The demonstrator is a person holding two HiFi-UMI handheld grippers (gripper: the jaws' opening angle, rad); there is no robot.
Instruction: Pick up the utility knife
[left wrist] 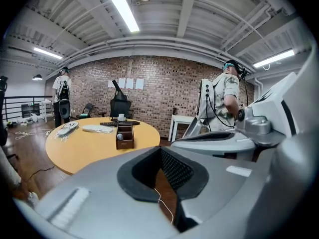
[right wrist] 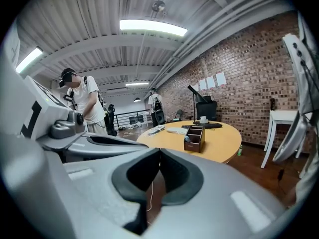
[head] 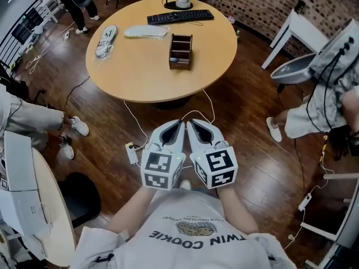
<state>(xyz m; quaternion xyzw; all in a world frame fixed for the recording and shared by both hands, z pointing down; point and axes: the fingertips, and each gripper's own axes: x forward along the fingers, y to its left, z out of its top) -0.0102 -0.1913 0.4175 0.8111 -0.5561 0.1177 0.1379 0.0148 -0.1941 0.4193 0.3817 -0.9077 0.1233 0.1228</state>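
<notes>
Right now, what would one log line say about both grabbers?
left gripper: shut, empty; right gripper: shut, empty; round table: ahead, not reached; wooden organizer: on table

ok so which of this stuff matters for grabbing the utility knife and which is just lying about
Job:
- left claw, shut, empty
- right claw, shut, empty
- box on the table; the grey thing in it may be the knife, cannot tell

Lying about:
- keyboard
- cup
- white pad
- bundle
</notes>
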